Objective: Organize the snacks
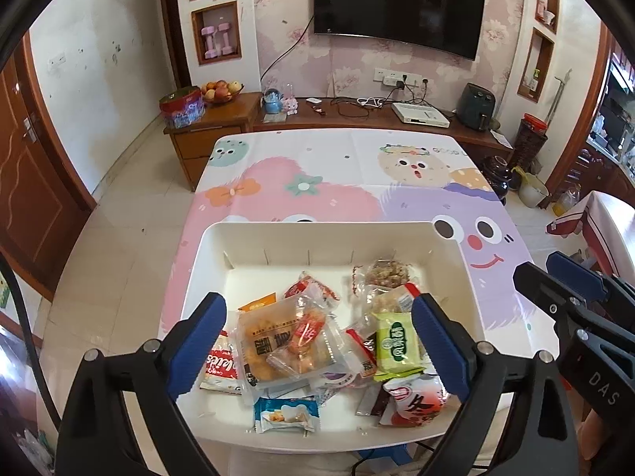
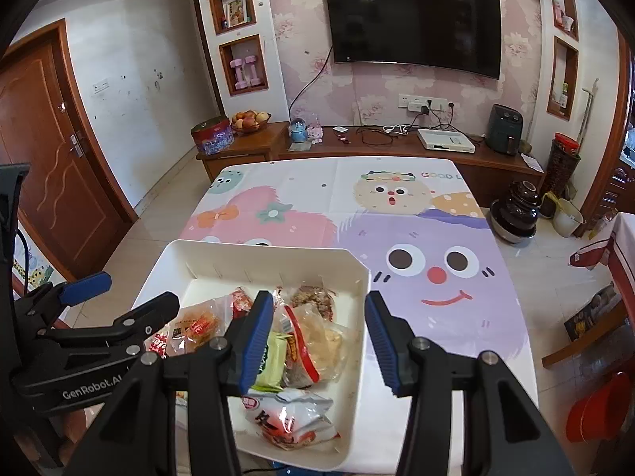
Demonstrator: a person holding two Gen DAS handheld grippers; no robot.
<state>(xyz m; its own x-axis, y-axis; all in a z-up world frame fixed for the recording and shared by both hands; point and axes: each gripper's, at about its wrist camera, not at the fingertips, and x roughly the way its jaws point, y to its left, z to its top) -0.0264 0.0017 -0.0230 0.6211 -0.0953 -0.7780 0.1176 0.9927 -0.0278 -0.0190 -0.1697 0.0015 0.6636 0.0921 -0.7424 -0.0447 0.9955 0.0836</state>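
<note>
On the cartoon tablecloth (image 1: 337, 182) sits one white bin (image 1: 317, 234) of snack packets (image 1: 285, 341); both tongs, left (image 1: 317, 341) and right (image 2: 319, 337), gape empty.

Home living room: wall television (image 1: 399, 2), fruit bowl (image 1: 220, 91), cartoon tablecloth (image 1: 337, 174).

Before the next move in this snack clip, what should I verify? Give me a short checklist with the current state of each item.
1. Left tool open and holding nothing: ok, its fingers stand wide apart over the pile.
2. Right tool open and holding nothing: ok.
3. Snacks inside the white bin: ok, all visible packets lie within its walls.
4. A packet free to pick: ok, the green packet lies on top, largely uncovered.
5. Tools apart from each other: ok, a gap shows between them in both views.
6. Where sorted snacks should go: cannot tell; the tablecloth beyond the bin shows no other container.
</note>
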